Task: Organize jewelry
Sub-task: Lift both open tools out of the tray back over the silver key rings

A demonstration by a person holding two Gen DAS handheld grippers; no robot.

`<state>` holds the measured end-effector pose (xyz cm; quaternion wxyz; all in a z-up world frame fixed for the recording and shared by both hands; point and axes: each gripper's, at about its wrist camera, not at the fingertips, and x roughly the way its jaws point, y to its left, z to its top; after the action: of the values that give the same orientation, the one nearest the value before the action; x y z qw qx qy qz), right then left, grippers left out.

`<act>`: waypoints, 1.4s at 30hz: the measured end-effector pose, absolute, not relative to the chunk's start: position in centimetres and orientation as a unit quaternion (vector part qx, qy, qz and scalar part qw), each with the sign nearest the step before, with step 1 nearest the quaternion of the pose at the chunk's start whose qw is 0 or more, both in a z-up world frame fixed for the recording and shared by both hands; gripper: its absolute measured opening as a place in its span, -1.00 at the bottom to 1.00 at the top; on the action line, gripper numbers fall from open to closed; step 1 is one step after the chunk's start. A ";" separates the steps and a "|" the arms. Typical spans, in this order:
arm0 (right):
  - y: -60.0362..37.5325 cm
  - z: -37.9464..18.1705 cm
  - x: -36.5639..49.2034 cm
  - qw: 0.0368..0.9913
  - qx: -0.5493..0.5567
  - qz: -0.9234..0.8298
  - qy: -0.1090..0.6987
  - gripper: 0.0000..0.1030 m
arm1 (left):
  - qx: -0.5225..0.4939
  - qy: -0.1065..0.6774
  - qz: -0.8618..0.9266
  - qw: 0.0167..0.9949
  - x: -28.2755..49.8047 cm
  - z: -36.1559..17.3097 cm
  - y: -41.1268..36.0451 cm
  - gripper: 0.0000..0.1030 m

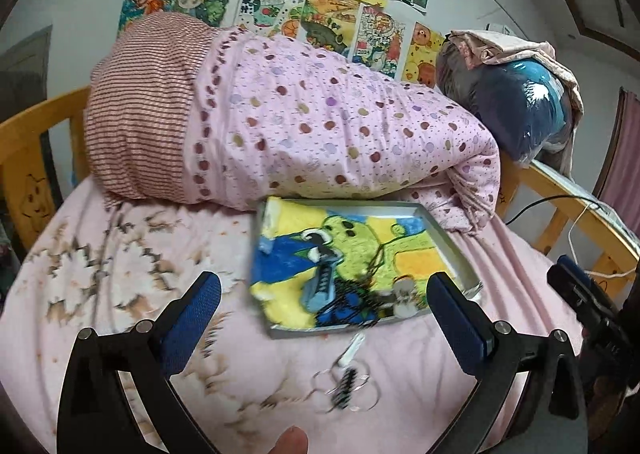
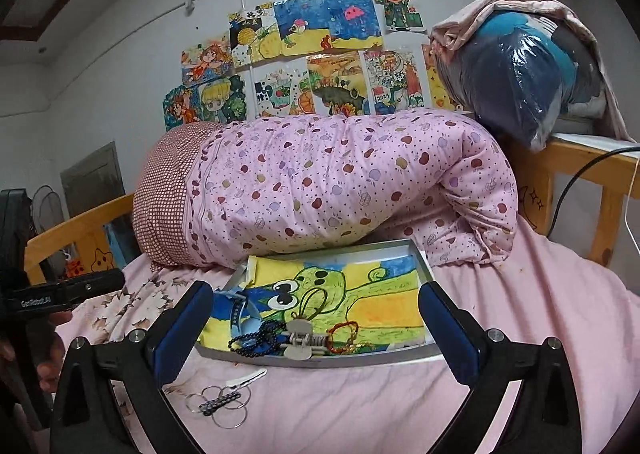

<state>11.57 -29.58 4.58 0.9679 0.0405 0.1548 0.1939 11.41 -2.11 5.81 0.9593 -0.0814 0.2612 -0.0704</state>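
pink bed sheet (image 2: 500, 334) carries a grey tray (image 2: 424, 258) holding a black bead chain (image 2: 256, 340), a hair claw (image 2: 300, 340) and a red bracelet (image 2: 344, 334). key rings (image 2: 224, 406) lie just before it. left hand-held gripper (image 1: 324, 298) and right hand-held gripper (image 2: 316, 306) both gape wide, empty.

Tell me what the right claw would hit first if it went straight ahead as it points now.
Probably the tray, at its near rim, where the jewelry is heaped on the drawing. The right claw is open and frames that spot. Depth is unclear; if it passes above, the rolled quilt behind comes next.
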 end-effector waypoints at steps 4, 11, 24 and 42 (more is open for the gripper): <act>-29.0 4.1 10.7 0.968 0.023 0.195 0.158 1.00 | -0.068 0.271 -0.063 0.958 9.9 4.9 -1.0 0.96; -27.9 2.9 10.0 0.964 -0.001 0.199 0.175 1.00 | -0.050 0.293 -0.065 0.952 8.4 2.7 -0.3 0.96; -26.5 -1.4 10.7 0.941 -0.038 0.207 0.264 1.00 | -0.031 0.363 -0.124 0.923 9.0 -2.3 -0.9 0.95; -24.4 -6.4 13.1 0.896 -0.078 0.245 0.363 1.00 | -0.070 0.409 -0.187 0.890 11.8 -5.5 -0.8 0.29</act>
<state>13.14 -24.36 -6.40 0.8957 -0.0776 0.3628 0.2451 11.79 -0.84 -5.53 0.8904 -0.0703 0.4092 -0.1868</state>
